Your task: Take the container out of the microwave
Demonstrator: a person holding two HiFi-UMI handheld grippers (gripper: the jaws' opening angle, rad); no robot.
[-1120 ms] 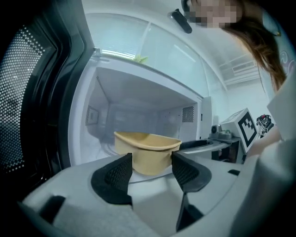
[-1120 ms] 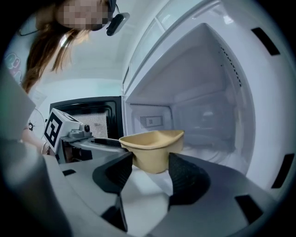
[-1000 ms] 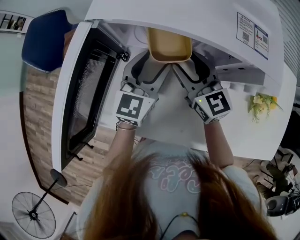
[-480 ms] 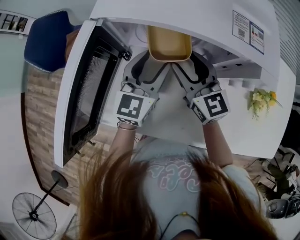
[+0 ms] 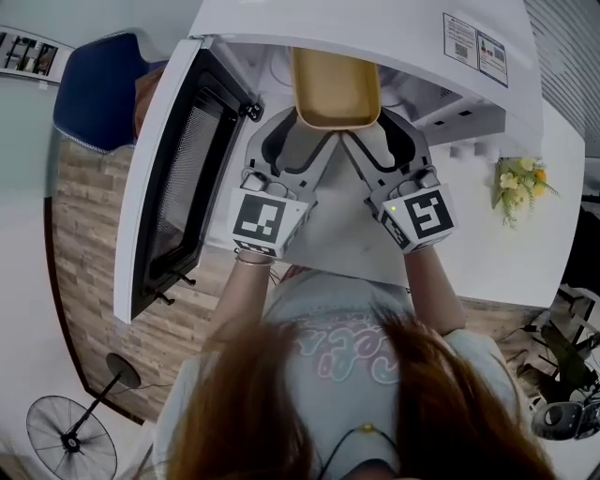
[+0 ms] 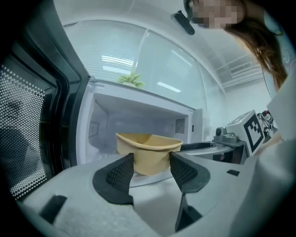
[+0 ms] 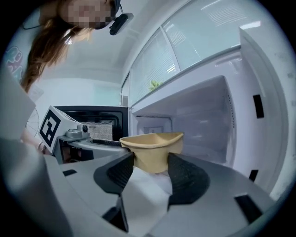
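Observation:
A yellow rectangular container (image 5: pixel 336 86) sits in the mouth of the open white microwave (image 5: pixel 375 28), held at its near corners by both grippers. My left gripper (image 5: pixel 302 129) is shut on the near left corner, and its dark pads (image 6: pixel 121 173) press the container's wall (image 6: pixel 148 150). My right gripper (image 5: pixel 371 127) is shut on the near right corner of the container (image 7: pixel 152 148), which sits between its pads (image 7: pixel 185 176). The container looks empty from above. In both gripper views its base hangs just above the microwave floor.
The microwave door (image 5: pixel 173 187) stands swung open to the left, close beside my left gripper. The white counter (image 5: pixel 487 253) runs to the right, with a small bunch of yellow flowers (image 5: pixel 518 183) on it. A fan (image 5: pixel 70 439) and a blue chair (image 5: pixel 98 84) stand on the floor at left.
Both grippers have risen slightly with the container still held between them. The grips look the same.

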